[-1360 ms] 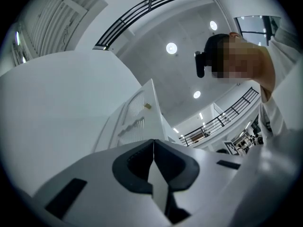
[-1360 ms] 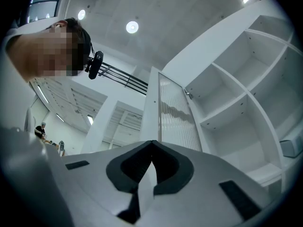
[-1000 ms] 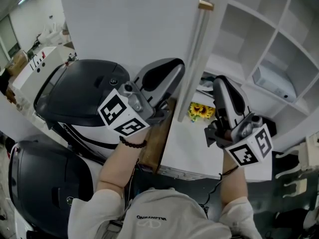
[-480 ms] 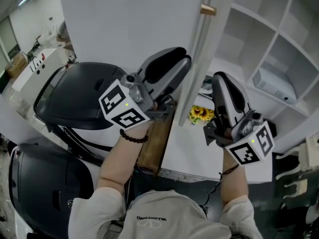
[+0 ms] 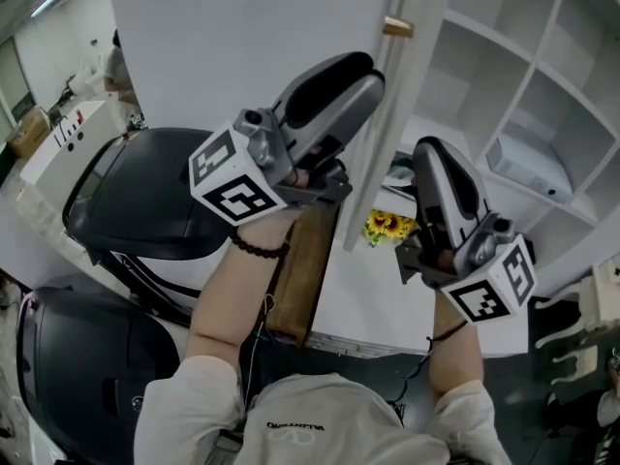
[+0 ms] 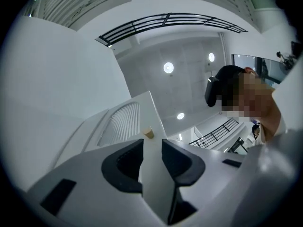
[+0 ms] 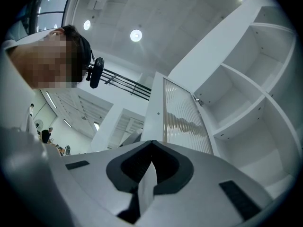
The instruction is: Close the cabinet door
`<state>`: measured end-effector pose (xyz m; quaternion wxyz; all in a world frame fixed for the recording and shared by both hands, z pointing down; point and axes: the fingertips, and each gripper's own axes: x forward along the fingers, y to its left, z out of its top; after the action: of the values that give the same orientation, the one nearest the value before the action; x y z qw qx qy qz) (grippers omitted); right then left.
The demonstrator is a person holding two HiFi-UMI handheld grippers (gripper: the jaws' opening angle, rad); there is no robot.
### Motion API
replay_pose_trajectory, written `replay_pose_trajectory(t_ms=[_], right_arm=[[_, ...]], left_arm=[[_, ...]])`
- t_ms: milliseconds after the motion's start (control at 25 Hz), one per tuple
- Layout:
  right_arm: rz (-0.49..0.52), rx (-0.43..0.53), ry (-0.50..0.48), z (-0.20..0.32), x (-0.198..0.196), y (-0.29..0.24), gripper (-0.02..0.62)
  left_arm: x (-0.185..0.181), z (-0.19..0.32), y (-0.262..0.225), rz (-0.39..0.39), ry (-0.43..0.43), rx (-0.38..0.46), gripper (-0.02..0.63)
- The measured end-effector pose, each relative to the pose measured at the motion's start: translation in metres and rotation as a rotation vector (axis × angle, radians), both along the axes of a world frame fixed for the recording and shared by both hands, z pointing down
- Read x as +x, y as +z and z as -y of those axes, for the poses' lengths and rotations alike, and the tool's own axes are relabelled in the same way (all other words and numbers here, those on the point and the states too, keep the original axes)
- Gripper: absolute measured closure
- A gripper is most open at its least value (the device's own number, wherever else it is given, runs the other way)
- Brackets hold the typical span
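Observation:
The white cabinet door (image 5: pixel 252 37) stands open, edge-on to me, with a small brass knob (image 5: pixel 398 25) high on its edge. My left gripper (image 5: pixel 360 68) is raised against that edge below the knob. Its jaws have just been opening. In the left gripper view the left gripper (image 6: pixel 152 143) is open, the door's edge (image 6: pixel 154 174) runs between the jaws without being pinched, and the knob (image 6: pixel 148 133) shows just beyond. My right gripper (image 5: pixel 428 155) hangs lower, right of the door, in front of the shelves. Its tips (image 7: pixel 151 144) meet with nothing held.
The open white cabinet (image 5: pixel 504 85) has several cubbies, one with a white box (image 5: pixel 533 163). A sunflower decoration (image 5: pixel 385 225) lies on the white ledge by the door's foot. A wooden panel (image 5: pixel 305 269) and dark scooters (image 5: pixel 145 192) are at the left.
My left gripper has risen along the door's edge towards the knob, and its jaws have parted. The right gripper has stayed put.

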<state>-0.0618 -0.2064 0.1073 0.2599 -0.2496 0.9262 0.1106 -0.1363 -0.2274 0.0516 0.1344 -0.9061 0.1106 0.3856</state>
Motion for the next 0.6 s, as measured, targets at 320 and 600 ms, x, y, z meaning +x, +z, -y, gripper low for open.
replay_pose_trajectory(t_ms=[320, 600], right_arm=[[0.003, 0.008, -0.004, -0.001, 0.001, -0.004, 0.584], [0.0, 0.019, -0.002, -0.001, 0.0, -0.006, 0.584]], left_arm=[[0.005, 0.002, -0.025, 0.003, 0.073, 0.009, 0.482], [0.006, 0.004, -0.033, 0.009, 0.095, 0.01, 0.482]])
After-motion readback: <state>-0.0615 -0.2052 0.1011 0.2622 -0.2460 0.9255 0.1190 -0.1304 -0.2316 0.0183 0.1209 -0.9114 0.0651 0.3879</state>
